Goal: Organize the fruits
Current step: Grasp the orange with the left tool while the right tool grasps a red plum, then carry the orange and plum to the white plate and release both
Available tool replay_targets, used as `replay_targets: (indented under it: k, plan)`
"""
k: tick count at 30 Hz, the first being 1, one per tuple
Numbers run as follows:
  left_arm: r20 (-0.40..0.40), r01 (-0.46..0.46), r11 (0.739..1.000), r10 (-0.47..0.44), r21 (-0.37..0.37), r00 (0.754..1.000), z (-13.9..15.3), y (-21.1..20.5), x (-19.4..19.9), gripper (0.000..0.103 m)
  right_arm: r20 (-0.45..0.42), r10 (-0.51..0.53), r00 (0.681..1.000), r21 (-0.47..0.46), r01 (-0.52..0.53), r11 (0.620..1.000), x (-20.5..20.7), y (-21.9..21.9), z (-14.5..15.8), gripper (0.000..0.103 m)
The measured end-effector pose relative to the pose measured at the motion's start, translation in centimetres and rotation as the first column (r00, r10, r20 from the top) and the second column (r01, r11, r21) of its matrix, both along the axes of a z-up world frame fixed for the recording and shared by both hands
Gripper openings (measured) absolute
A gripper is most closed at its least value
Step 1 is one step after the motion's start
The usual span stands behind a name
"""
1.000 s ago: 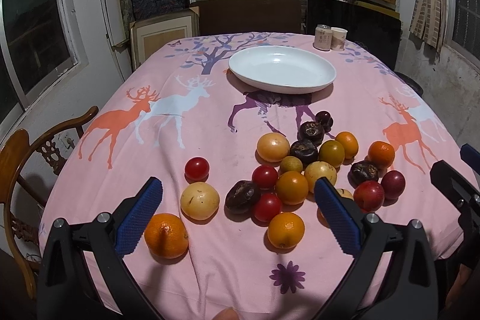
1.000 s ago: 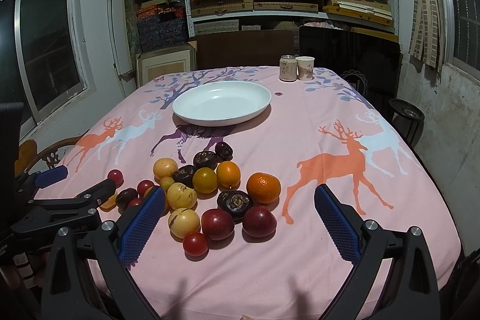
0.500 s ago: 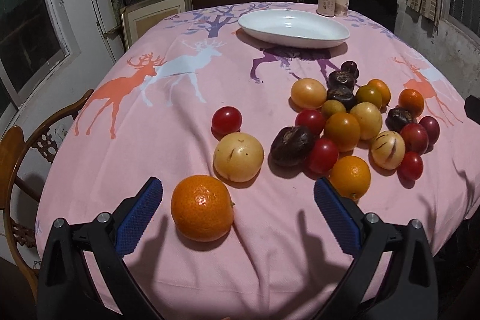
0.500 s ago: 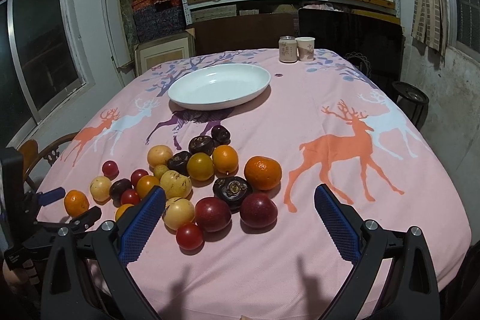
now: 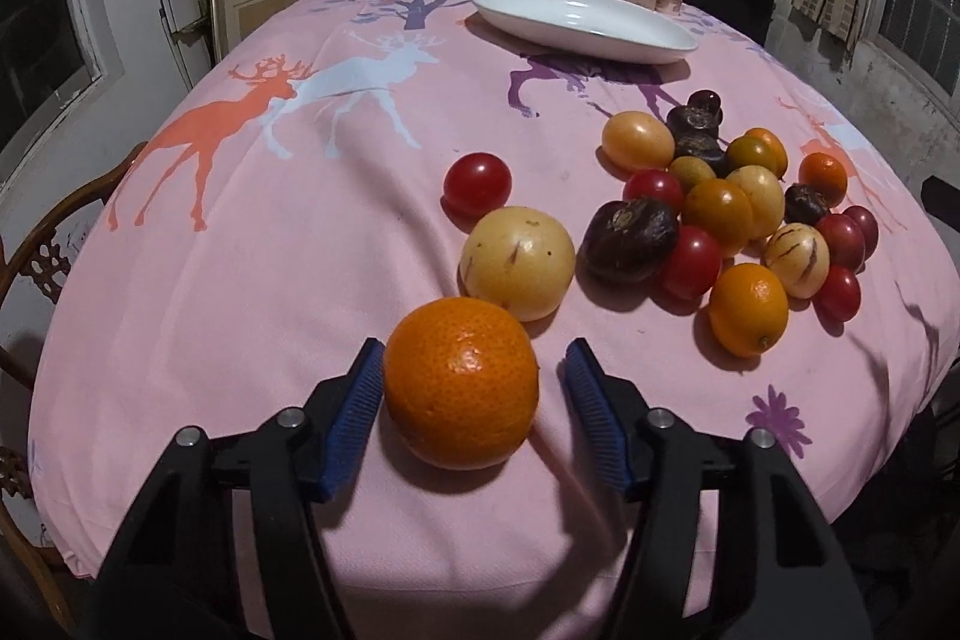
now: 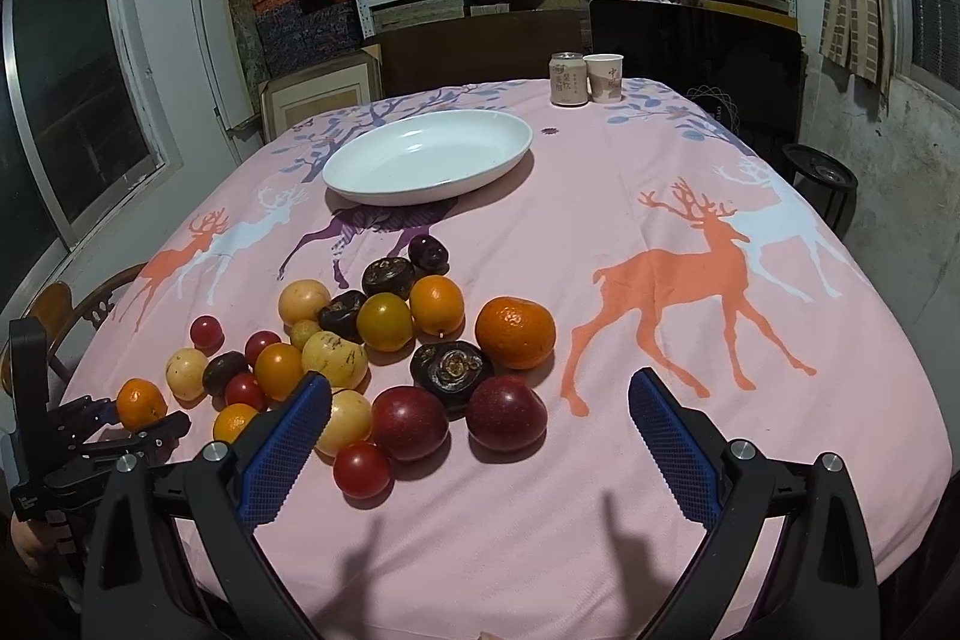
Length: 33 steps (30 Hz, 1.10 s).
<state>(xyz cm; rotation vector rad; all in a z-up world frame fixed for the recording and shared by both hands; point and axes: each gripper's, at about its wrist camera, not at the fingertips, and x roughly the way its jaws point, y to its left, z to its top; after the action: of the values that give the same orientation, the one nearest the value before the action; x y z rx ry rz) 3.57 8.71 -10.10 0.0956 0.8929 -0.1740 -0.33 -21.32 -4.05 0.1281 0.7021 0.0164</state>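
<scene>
Left gripper (image 5: 474,370) straddles the round orange mandarin (image 5: 461,389) at the near edge of the pink deer-print tablecloth (image 5: 300,244); jaws have just been closing, left pad touching, right pad a gap off. Right gripper (image 6: 480,406) gapes wide, holding nothing, above the fruit cluster.

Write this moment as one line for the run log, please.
left gripper: jaws just closing around orange, right pad not yet touching | right gripper: open, empty, above fruit pile | white plate: no fruit

Left gripper (image 5: 474,379) closing around orange (image 5: 461,389); right pad apart.
</scene>
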Motion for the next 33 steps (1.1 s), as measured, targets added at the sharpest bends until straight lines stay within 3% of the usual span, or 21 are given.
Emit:
replay_targets:
  k: [1, 2, 7, 12, 16, 24, 26, 29, 33]
  plan:
    - [0.009, -0.002, 1.0, 0.002, 0.002, 1.0, 0.1, -0.1, -0.1, 0.043, 0.001, 0.0, 1.0, -0.002, 0.0, 1.0, 0.0, 0.0, 0.0, 0.099]
    - [0.022, -0.004, 1.0, 0.004, 0.005, 1.0, 0.2, -0.2, -0.2, 0.041, 0.003, -0.003, 1.0, -0.004, 0.003, 1.0, 0.0, 0.0, 0.0, 0.099]
    - [0.024, 0.005, 0.999, -0.004, -0.041, 1.0, 0.6, 0.3, -0.9, 0.04, 0.007, -0.016, 1.0, -0.031, 0.016, 0.999, 0.0, -1.0, -0.2, 0.099]
    - [0.085, 0.06, 0.996, -0.054, -0.066, 0.995, 2.3, -0.9, -2.4, 0.04, -0.02, -0.04, 0.999, -0.18, 0.036, 0.983, 0.8, -3.2, -2.0, 0.099]
    - [0.108, 0.116, 0.99, -0.107, -0.078, 0.988, 3.2, -2.5, -2.8, 0.04, -0.089, 0.046, 0.995, -0.185, -0.062, 0.981, 0.8, -3.5, -3.6, 0.088]
    - [0.088, 0.138, 0.988, -0.132, -0.071, 0.987, 2.8, -3.7, -2.7, 0.041, -0.111, 0.179, 0.977, -0.199, -0.199, 0.96, 2.0, -0.6, -5.2, 0.073]
    - [0.084, 0.132, 0.989, -0.125, -0.074, 0.989, 2.8, -3.5, -2.6, 0.041, -0.126, 0.182, 0.975, -0.188, -0.204, 0.961, 2.8, -0.4, -5.7, 0.057]
    - [0.078, 0.125, 0.989, -0.119, -0.078, 0.99, 2.6, -3.3, -2.6, 0.041, -0.142, 0.211, 0.967, -0.122, -0.228, 0.966, 3.5, -0.4, -6.0, 0.04]
    - [0.07, 0.127, 0.989, -0.121, -0.078, 0.99, 2.4, -3.3, -2.5, 0.041, -0.136, 0.208, 0.969, -0.096, -0.222, 0.97, 3.2, -0.6, -5.9, 0.04]
